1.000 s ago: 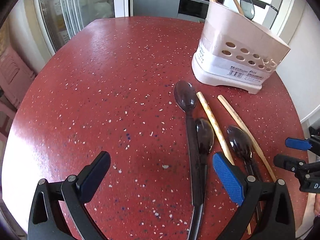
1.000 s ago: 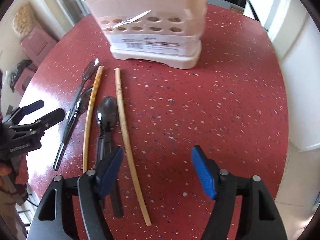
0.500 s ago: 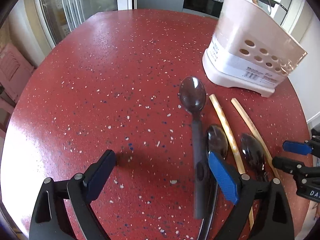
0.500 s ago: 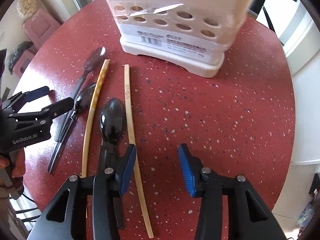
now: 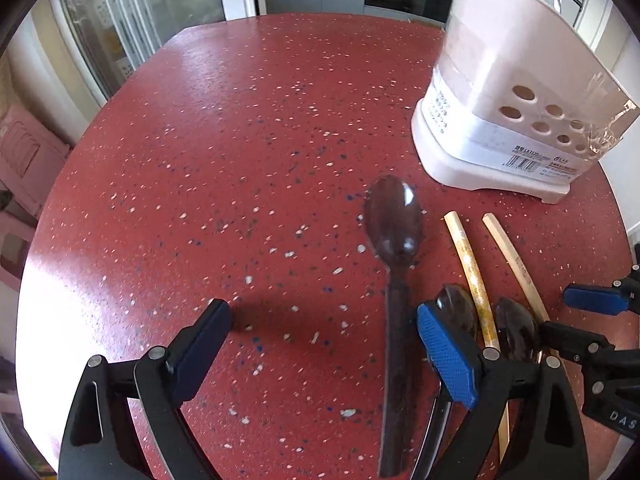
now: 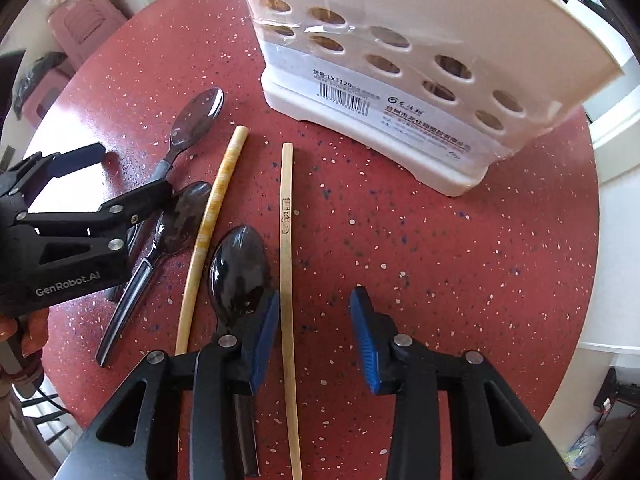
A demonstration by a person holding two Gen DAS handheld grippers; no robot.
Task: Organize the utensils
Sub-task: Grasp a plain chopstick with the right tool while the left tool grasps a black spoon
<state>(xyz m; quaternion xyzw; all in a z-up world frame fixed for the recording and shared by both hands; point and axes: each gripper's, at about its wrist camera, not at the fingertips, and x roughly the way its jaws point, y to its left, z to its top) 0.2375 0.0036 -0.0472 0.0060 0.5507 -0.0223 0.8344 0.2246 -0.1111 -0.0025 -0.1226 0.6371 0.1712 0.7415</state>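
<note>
Three dark spoons and two chopsticks lie side by side on the red speckled table [image 5: 240, 160], in front of a pale utensil holder [image 5: 500, 120] [image 6: 400, 60]. My left gripper [image 5: 324, 344] is open; the longest spoon [image 5: 394, 232] has its handle between the fingers, close to the right pad. A shorter spoon [image 5: 456, 316] is partly hidden behind that pad. My right gripper [image 6: 316, 340] points down and its jaws are closing around the plain chopstick [image 6: 286, 240], with neither pad touching it. Beside its left pad lies another spoon [image 6: 240, 268], then the mottled chopstick [image 6: 212, 216].
The holder has chopsticks and a spoon standing in it. In the right wrist view the left gripper [image 6: 128, 174] reaches in from the left over two spoons. The table edge [image 6: 576, 240] drops off to the right of the holder. A pink stool [image 6: 80, 20] stands beyond the table.
The right jaws have narrowed and slid left, so the plain chopstick now lies between them. Both grippers have moved toward the holder, which looks larger.
</note>
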